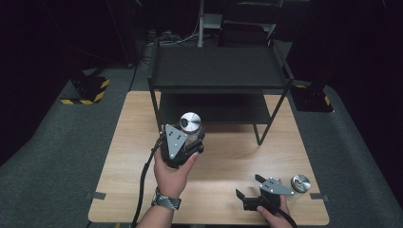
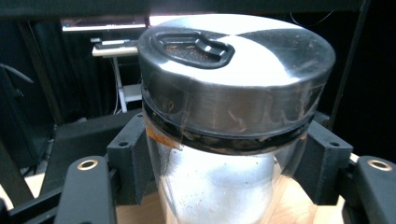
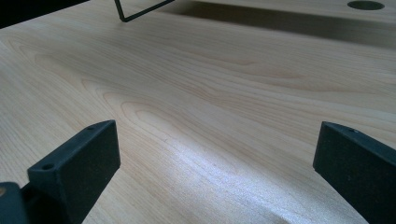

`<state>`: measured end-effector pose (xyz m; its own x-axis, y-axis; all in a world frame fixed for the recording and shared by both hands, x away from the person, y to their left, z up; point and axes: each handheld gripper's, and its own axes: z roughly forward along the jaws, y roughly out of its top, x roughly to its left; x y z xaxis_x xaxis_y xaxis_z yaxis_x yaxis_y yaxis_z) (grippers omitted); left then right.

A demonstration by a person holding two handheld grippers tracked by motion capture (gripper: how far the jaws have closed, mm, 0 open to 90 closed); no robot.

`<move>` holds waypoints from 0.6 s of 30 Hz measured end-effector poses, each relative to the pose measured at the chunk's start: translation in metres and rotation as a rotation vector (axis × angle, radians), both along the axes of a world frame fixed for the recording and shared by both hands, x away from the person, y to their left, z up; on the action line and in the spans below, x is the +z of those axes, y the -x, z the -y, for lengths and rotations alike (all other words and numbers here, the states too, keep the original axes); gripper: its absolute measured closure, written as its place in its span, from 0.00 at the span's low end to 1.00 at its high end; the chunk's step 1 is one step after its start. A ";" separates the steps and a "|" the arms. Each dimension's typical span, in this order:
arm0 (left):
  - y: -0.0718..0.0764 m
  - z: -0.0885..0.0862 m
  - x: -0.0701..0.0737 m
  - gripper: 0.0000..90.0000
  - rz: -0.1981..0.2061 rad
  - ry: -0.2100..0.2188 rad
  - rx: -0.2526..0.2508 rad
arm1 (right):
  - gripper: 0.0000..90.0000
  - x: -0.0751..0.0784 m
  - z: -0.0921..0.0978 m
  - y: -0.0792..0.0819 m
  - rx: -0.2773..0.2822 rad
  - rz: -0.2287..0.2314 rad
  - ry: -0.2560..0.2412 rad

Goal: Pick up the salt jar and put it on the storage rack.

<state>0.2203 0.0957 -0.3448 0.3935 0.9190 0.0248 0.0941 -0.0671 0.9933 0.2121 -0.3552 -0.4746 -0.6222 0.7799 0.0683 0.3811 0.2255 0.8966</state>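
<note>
A clear jar [image 2: 233, 186] with a silver metal lid [image 2: 238, 65] and pale grainy contents stands upright between the black jaws of my left gripper [image 2: 229, 158], which is shut on its body just below the lid. In the high view this jar [image 1: 190, 122] and the left gripper [image 1: 191, 137] are at the table's middle left, right in front of the black rack. A second jar [image 1: 300, 183] with the same kind of lid stands at the front right. Just left of it my right gripper [image 1: 249, 186] is open over bare wood, jaws wide apart [image 3: 215, 158].
A black two-tier metal rack [image 1: 218, 71] stands on the back half of the wooden table [image 1: 228, 156]; one of its thin legs [image 3: 140, 14] shows ahead of the right gripper. Grey carpet surrounds the table, with dark stands beyond.
</note>
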 end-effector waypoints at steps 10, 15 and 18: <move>-0.004 0.005 0.021 0.35 0.043 -0.007 -0.003 | 0.00 0.000 0.000 0.000 0.001 0.000 0.000; -0.007 0.007 0.030 0.35 0.056 -0.007 -0.001 | 0.00 0.000 0.000 0.000 -0.001 0.000 0.000; -0.010 0.008 0.035 0.35 0.069 -0.006 0.003 | 0.00 0.000 0.000 0.000 0.001 0.002 0.000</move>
